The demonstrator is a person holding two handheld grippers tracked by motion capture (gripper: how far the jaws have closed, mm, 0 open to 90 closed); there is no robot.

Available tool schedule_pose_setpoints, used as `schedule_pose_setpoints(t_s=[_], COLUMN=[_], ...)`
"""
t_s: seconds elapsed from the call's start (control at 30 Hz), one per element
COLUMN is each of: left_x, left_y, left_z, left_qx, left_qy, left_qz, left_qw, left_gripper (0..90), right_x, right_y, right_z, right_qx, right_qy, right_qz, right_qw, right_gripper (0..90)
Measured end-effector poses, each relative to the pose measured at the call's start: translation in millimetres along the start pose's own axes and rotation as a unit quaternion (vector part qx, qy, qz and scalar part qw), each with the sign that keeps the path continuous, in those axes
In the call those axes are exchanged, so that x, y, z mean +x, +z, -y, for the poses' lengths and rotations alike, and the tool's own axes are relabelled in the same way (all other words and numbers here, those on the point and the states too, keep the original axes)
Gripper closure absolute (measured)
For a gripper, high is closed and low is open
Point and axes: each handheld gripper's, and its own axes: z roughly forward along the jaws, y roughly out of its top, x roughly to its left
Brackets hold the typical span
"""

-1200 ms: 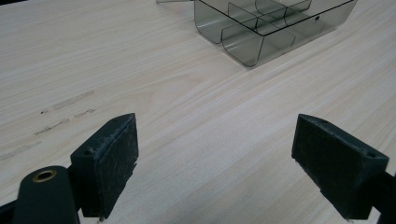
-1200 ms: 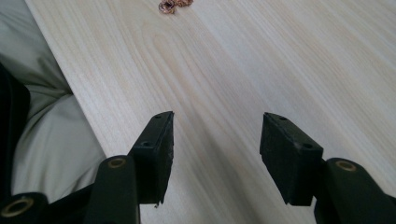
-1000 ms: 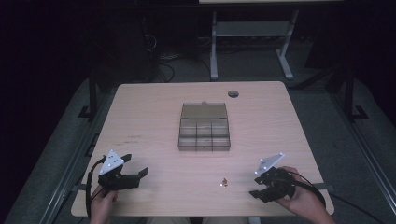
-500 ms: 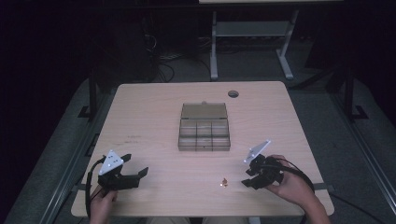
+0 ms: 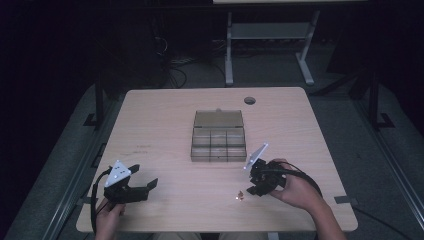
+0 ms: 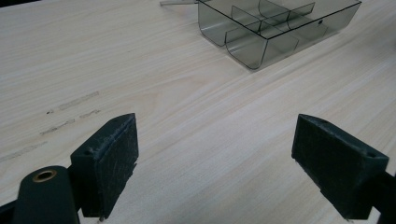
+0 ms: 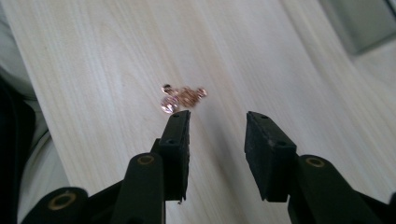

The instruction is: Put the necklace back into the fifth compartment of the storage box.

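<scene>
Small pink trinket on table: just ahead-left of right claw, jaws parted, empty. Left claw wide open, well apart.

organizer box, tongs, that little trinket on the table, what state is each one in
organizer box: lid open, the compartments in view look empty
left tongs: open wide, holding nothing
right tongs: open, holding nothing, tips just short of the trinket
trinket: lying loose on the table, not gripped
</scene>
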Motion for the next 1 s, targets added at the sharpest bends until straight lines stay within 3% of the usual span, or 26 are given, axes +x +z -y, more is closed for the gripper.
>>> schedule_pose_setpoints(t_s=[0.17, 0.47, 1.0], left_x=[-0.7, 0.2, -1.5], left_y=[-0.8, -0.8, -0.2], left_z=[-0.7, -0.6, -0.6], left_qx=[0.005, 0.0, 0.002], left_qy=[0.009, 0.0, 0.001], left_qz=[0.002, 0.001, 0.002], left_qw=[0.9999, 1.0, 1.0], left_gripper=[14.3, 14.3, 14.3], right_x=[2.8, 2.0, 3.5], right_y=[9.7, 23.6, 33.9], right_z=[-14.5, -24.7, -34.2], right_qx=[0.024, 0.051, 0.071], right_qy=[-0.014, -0.02, -0.026], right_qz=[-0.003, -0.014, -0.02], right_qw=[0.9996, 0.9984, 0.997], right_gripper=[64.3, 65.7, 70.8])
